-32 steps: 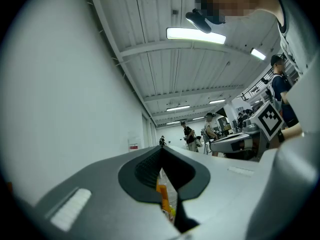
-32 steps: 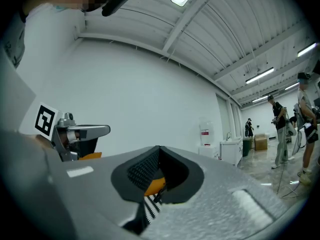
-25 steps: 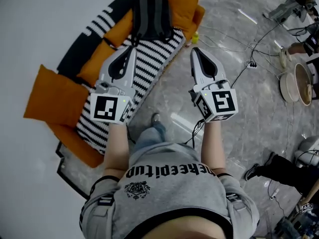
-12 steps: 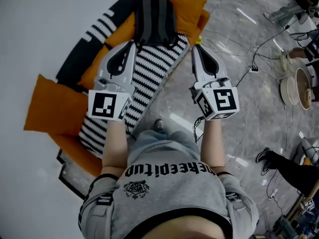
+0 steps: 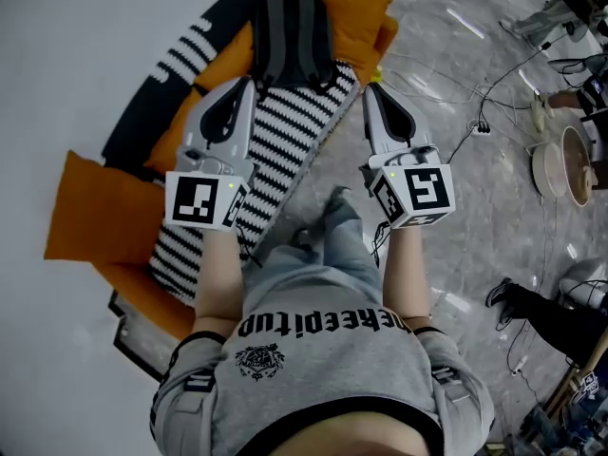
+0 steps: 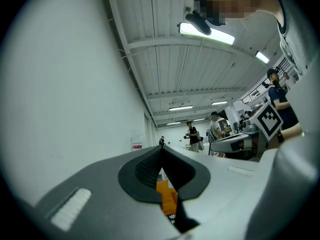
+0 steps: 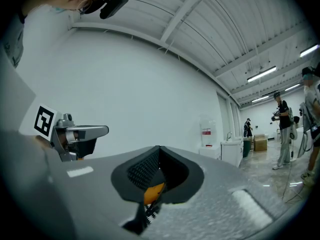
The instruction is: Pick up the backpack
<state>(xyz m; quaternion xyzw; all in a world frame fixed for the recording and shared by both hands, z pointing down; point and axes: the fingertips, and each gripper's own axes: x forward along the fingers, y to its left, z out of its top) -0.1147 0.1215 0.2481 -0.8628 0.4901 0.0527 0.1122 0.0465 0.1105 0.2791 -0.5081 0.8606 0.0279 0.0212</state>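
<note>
Backpack [image 5: 293, 41] just ahead of the closed, empty fingers [image 6: 142, 166]; left gripper [image 5: 246, 85] and right gripper [image 5: 371, 91] held forward side by side, roughly level.

The left gripper [image 6: 161, 151] had its jaws closed (tips touching, dark and ribbed inside), with an orange cushion [image 6: 167, 200] showing just below them, a white wall [image 6: 65, 94] to their left and people [image 6: 192, 134] far beyond.

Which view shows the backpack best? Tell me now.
Head view: the dark backpack sits whole on the striped sofa against an orange cushion. Both gripper views miss it, showing only orange slivers behind their closed jaws.
</note>
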